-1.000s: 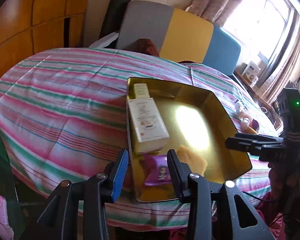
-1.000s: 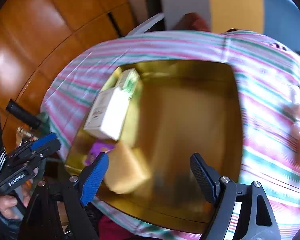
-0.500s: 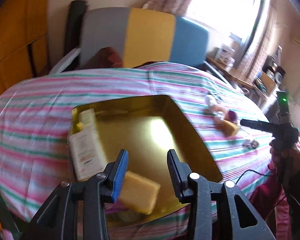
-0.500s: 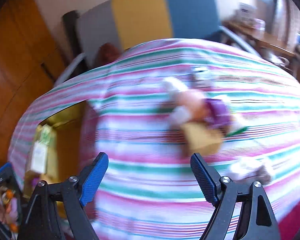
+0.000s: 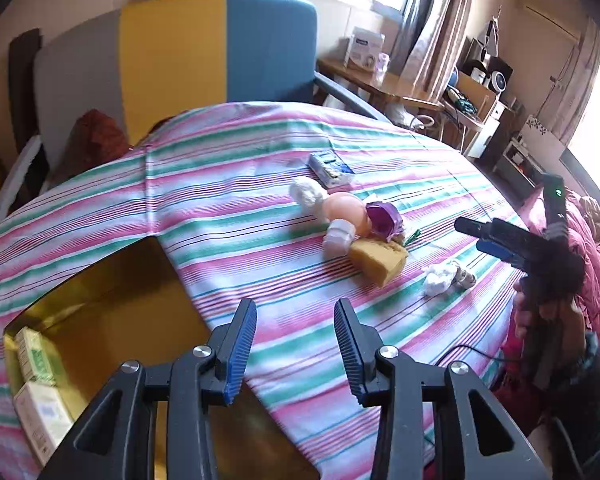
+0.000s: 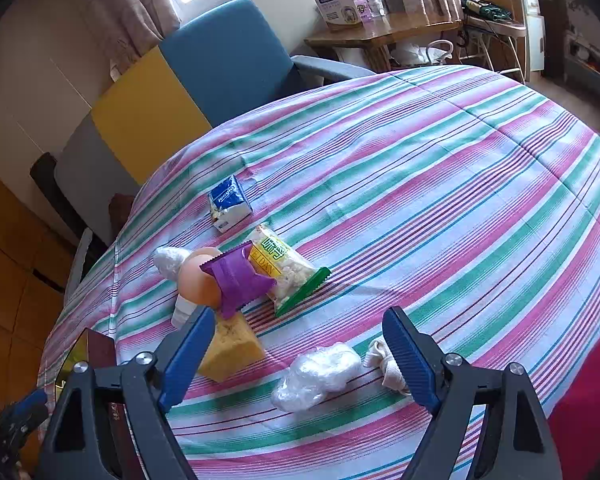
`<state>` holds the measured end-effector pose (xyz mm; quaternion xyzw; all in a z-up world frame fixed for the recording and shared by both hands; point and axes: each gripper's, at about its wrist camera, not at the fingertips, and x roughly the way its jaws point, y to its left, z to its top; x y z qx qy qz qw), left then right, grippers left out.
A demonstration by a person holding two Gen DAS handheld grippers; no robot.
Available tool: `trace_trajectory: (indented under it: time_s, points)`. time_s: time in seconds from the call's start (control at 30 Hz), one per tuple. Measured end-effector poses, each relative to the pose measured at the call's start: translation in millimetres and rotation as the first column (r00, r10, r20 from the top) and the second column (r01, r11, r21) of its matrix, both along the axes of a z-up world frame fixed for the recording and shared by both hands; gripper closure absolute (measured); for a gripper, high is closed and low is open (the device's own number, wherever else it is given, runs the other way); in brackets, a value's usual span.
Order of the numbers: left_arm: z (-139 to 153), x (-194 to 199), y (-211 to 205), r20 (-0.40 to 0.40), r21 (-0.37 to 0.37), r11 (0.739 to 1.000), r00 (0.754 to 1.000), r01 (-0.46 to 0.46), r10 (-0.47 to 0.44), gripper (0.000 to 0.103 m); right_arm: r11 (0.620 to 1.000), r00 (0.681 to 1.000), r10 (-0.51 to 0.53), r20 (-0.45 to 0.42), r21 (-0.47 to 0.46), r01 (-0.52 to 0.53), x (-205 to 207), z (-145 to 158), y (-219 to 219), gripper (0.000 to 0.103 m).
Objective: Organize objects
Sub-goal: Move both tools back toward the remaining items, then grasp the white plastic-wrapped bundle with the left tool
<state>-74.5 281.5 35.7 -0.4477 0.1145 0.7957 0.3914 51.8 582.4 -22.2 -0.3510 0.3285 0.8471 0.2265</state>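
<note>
Gold tray [image 5: 112,280] sits far left on the striped bedspread [image 5: 228,200], sunk into the quilt, and tucked against its left wall are two cartons, a green-printed one [image 5: 34,354] and a white one [image 5: 44,420] below it. Left gripper [image 5: 295,344] hovers over the tray's right edge and the cloth beside it, jaws narrow with nothing between them.

Moving right, here's the pile waiting on the bedspread: a white crumpled wad [image 6: 170,260], a peach-coloured ball [image 6: 198,280] touching it, a purple wrapper [image 6: 238,280] draped against the ball, and a yellow sponge [image 6: 230,346] just in front. A white bottle cap or small cylinder [image 5: 340,236] pokes out beside the sponge; what it is stays unclear. Behind the pile, a blue-and-white tissue pack [image 6: 229,202] lies apart. Against the purple wrapper rests a clear snack bag with yellow label and green edge [image 6: 284,270].

Right gripper [image 6: 296,354] hangs over the near side of the pile, jaws opening, standing wide, empty, with only cloth under the gap. Left pad overlaps the sponge in view. Just below sits a crumpled clear plastic film [image 6: 316,376], and touching the right finger's edge in view, a small beige cloth scrap [image 6: 384,364].
</note>
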Motion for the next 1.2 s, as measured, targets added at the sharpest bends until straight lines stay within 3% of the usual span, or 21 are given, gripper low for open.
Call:
trace_trajectory:
  time_s: [0.27,0.47,0.73,0.97,1.03,1.2]
  points:
    - [-27.4,-47.7,67.4,0.146,0.034,0.999,0.989,-0.034,0.029,0.063,0.998,0.999,0.048,-0.025,-0.037,-0.049,-3.8,-2.6,-5.8,0.014]
    - [-56.0,-102.0,106.5,0.274,0.101,0.985,0.955,-0.142,0.109,0.063,0.996,0.997,0.060,-0.046,-0.060,-0.063,-4.3,-4.4,-5.3,0.014]
    - [-99.4,-145.3,146.0,0.374,0.080,0.968,0.907,-0.239,0.193,0.051,0.993,0.995,0.074,-0.064,-0.089,-0.080,-4.5,-5.4,-4.5,0.013]
    - [-131.3,-152.6,164.4,0.435,0.048,0.969,0.878,-0.244,0.199,0.054,0.991,0.994,0.084,-0.063,-0.097,-0.090,-6.2,-6.2,-5.6,0.013]
    - [-132.7,-150.0,162.6,0.435,0.071,0.969,0.881,-0.237,0.184,0.063,0.992,0.995,0.082,-0.061,-0.092,-0.087,-5.9,-5.9,-5.4,0.013]
    - [-105.1,-137.7,141.9,0.360,0.104,0.971,0.918,-0.215,0.165,0.065,0.993,0.995,0.081,-0.050,-0.080,-0.085,-6.8,-5.8,-4.8,0.013]
